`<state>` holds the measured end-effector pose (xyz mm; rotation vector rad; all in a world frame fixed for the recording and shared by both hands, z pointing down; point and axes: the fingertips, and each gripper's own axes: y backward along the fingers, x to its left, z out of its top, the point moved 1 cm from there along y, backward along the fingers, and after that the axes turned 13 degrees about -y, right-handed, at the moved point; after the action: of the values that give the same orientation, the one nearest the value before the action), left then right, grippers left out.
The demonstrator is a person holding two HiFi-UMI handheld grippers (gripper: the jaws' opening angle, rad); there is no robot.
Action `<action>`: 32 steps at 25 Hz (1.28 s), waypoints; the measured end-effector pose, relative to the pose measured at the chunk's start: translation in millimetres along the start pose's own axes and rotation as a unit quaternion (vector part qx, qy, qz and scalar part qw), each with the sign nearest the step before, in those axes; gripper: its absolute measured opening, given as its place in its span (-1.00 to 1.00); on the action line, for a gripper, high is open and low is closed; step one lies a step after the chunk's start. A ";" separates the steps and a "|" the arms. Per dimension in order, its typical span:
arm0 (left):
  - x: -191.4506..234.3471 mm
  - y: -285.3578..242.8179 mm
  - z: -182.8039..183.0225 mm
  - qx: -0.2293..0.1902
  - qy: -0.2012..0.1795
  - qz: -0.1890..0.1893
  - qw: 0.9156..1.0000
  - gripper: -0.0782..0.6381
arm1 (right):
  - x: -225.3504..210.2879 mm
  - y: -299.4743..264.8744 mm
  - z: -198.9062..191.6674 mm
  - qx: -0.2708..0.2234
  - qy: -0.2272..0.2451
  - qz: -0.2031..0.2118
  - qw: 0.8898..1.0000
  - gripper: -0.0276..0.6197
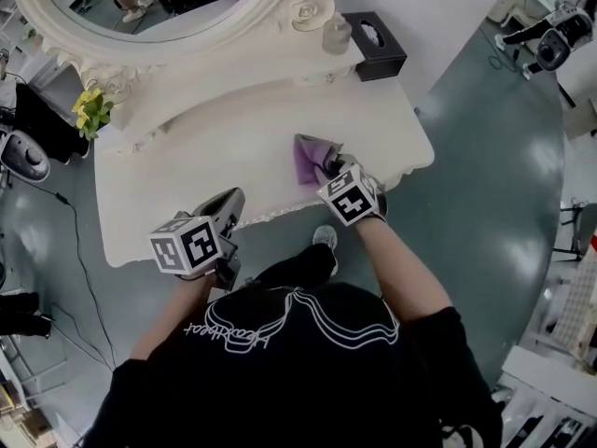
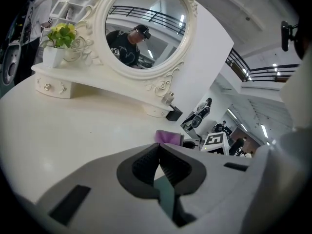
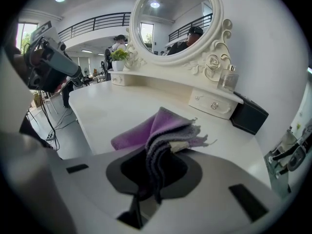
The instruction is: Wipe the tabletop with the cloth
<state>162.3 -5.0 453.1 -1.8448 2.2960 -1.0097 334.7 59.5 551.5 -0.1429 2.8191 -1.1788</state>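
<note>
A purple cloth (image 1: 311, 160) lies bunched on the white dressing tabletop (image 1: 224, 147) near its front right edge. My right gripper (image 1: 334, 168) is shut on the cloth (image 3: 165, 130), whose folds pass between its jaws while the free end rests on the tabletop (image 3: 122, 106). Over the table's front edge at the left hangs my left gripper (image 1: 230, 203); its jaws are shut with nothing between them. In the left gripper view the cloth (image 2: 168, 137) shows small beyond the left gripper (image 2: 158, 155).
An oval mirror (image 1: 159, 7) in an ornate white frame stands at the back. A vase with yellow flowers (image 1: 93, 110) is at the back left, a glass bottle (image 1: 336, 35) and a black tissue box (image 1: 375, 45) at the back right. The floor (image 1: 504, 203) surrounds the table.
</note>
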 end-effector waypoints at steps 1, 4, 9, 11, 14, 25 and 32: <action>-1.2 -5.1 1.0 0.001 -0.001 -0.003 1.000 -0.77 | -4.1 1.0 -1.5 0.000 -0.003 -0.002 1.000 -0.74; -7.2 -20.0 6.9 0.001 -0.003 -0.012 1.000 -0.77 | -18.4 5.8 -5.7 0.001 -0.010 -0.009 1.000 -0.74; -14.0 -42.3 12.7 0.004 -0.004 -0.028 1.000 -0.77 | -43.7 12.7 -14.0 0.005 -0.021 -0.024 0.999 -0.74; -17.1 -51.2 13.8 0.007 -0.005 -0.034 0.999 -0.77 | -53.3 15.8 -16.3 0.006 -0.025 -0.030 0.999 -0.74; -22.6 -63.7 15.9 0.013 -0.009 -0.044 0.999 -0.77 | -67.3 20.0 -20.8 0.007 -0.037 -0.039 0.999 -0.74; -46.6 -109.6 29.2 0.033 -0.027 -0.081 0.996 -0.77 | -126.1 41.3 -39.5 0.015 -0.067 -0.081 0.994 -0.74; -60.6 -134.3 37.1 0.042 -0.037 -0.100 0.993 -0.77 | -156.2 53.2 -50.4 0.023 -0.087 -0.101 0.991 -0.74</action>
<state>311.5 19.6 468.2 -2.0709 2.0271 -1.0228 481.1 150.6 555.1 -0.5126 2.6722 -1.2031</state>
